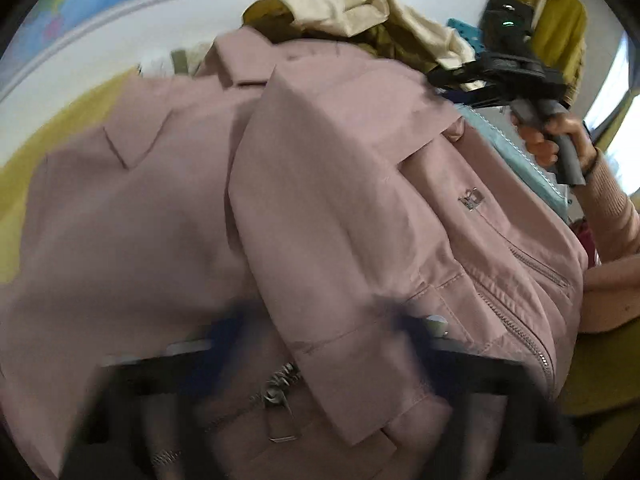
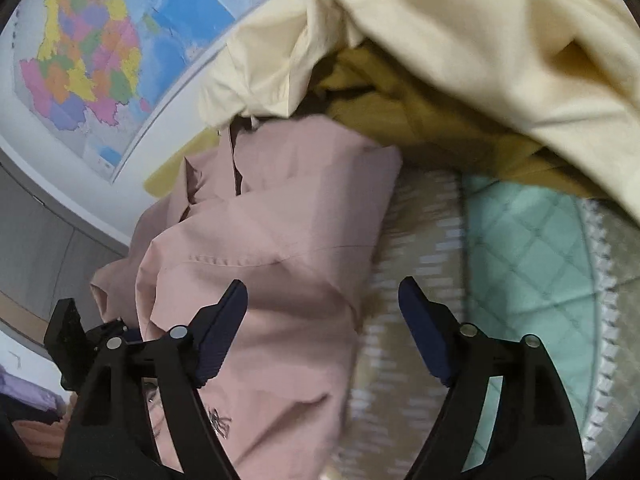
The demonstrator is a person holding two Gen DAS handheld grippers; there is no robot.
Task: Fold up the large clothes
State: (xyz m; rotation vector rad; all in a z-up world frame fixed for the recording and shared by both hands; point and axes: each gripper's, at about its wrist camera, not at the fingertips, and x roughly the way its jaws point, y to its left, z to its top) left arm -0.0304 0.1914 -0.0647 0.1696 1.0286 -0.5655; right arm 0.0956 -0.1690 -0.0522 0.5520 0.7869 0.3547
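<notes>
The right gripper (image 2: pixel 322 320) is wide open, holding nothing. The left gripper (image 1: pixel 320 344) is too blurry to tell. The pink jacket (image 1: pixel 320 200) lies half-folded on the bed (sleeve across). It might flop open beside the cream cloth (image 2: pixel 480 40).

left gripper (image 1: pixel 320 328): black frame with dark navy finger pads, all badly blurred near the lens; a round silver rivet (image 1: pixel 437 325) shows on the right side.
right gripper (image 2: pixel 323 320): black plastic arms with round silver rivets (image 2: pixel 178 333) at the pivots; navy ribbed pads (image 2: pixel 425 336), wedge-shaped.
right gripper body, seen from the left camera (image 1: pixel 505 65): black block, small green light on top, grey handle.
right hand (image 1: pixel 560 136): bare skin, dark band at the wrist.
sleeve (image 1: pixel 612 204): pink ribbed knit.
</notes>
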